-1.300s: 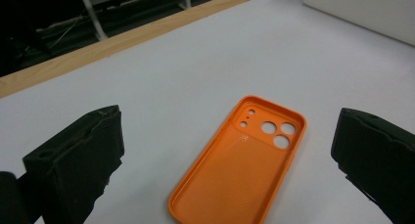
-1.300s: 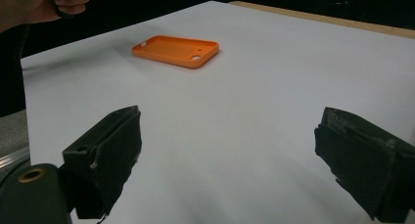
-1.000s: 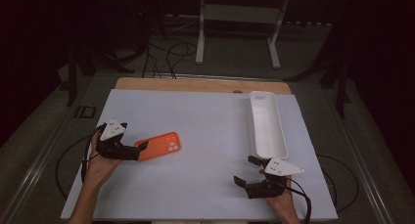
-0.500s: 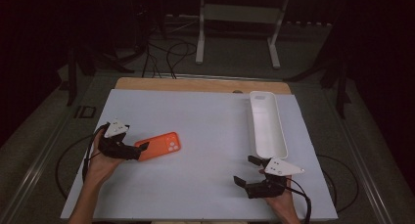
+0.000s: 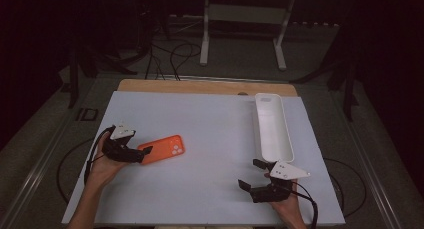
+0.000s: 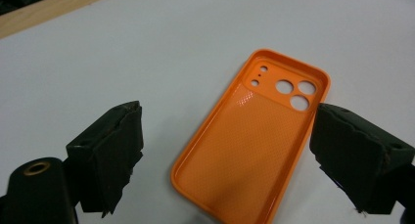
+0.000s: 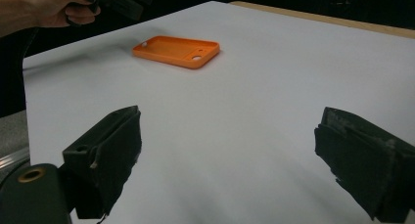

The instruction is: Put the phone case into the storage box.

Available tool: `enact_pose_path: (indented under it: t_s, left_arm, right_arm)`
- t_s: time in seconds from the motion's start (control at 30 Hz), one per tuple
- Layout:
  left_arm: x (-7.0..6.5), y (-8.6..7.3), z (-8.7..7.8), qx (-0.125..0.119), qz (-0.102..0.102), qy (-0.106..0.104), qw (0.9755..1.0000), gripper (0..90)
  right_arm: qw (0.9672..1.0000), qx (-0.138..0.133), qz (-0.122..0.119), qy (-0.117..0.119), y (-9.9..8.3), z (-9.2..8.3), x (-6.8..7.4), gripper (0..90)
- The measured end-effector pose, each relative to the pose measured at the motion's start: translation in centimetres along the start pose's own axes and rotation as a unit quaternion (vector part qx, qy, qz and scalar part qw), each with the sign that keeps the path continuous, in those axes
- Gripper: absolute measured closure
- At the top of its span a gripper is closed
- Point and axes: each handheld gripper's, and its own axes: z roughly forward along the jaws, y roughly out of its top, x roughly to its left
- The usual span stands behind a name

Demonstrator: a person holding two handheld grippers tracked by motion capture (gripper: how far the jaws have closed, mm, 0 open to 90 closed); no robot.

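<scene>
One orange phone case (image 6: 254, 141) lies flat between the left tool's (image 5: 142, 154) closing jaws, its long side pointing away. They don't squeeze yet. Right tool (image 5: 250, 175) waits released, far from the case.

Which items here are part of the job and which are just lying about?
In the job:
- orange phone case, lying hollow side up
- left gripper, jaws astride the case and just been closing, not yet pressing on it

Lying about:
- white tray, far right
- right gripper, open over the bare white board
</scene>
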Motion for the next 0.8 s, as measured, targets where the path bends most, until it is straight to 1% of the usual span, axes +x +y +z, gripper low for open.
enact_pose_path:
  t_s: [0.13,0.23,0.4,0.43,0.5,0.53,0.67,0.77,0.8]
  left_arm:
    - [0.2,-0.1,0.2,0.006,-0.001,-0.007,1.0,13.3]
    - [0.3,-0.1,0.5,0.012,-0.001,-0.007,0.9999,12.8]
    - [0.3,-0.3,1.0,0.023,0.002,-0.008,0.9997,14.6]
    - [0.4,-0.3,1.0,0.029,0.006,-0.009,0.9995,14.8]
    - [0.3,-0.3,1.3,0.033,0.005,-0.004,0.9994,16.6]
    - [0.2,-0.3,1.4,0.036,0.006,-0.003,0.9993,19.4]
    - [0.2,-0.4,1.6,0.04,0.007,-0.014,0.9991,32.0]
    - [0.3,-0.5,1.6,0.041,0.007,-0.028,0.9987,46.6]
    - [0.3,-0.5,1.7,0.043,0.008,-0.032,0.9985,50.2]
  right_arm:
    - [1.0,0.0,0.001,0.0,0.0,0.0,0.0,9.8]
    - [1.0,0.0,0.0,-0.001,0.0,0.0,0.0,9.8]
    - [1.0,0.0,0.0,-0.003,0.0,0.0,0.0,9.8]
    - [1.0,0.0,0.0,-0.002,0.0,-0.1,0.0,9.8]
    - [1.0,0.0,0.0,-0.002,0.0,-0.1,0.0,9.8]
    - [1.0,0.0,-0.001,-0.002,0.0,-0.1,0.0,9.8]
    - [1.0,0.0,0.0,-0.002,0.0,-0.1,0.0,9.8]
    - [1.0,0.0,0.0,-0.002,0.0,-0.1,0.0,9.8]
    - [1.0,0.0,0.0,-0.002,0.0,-0.1,0.0,9.8]
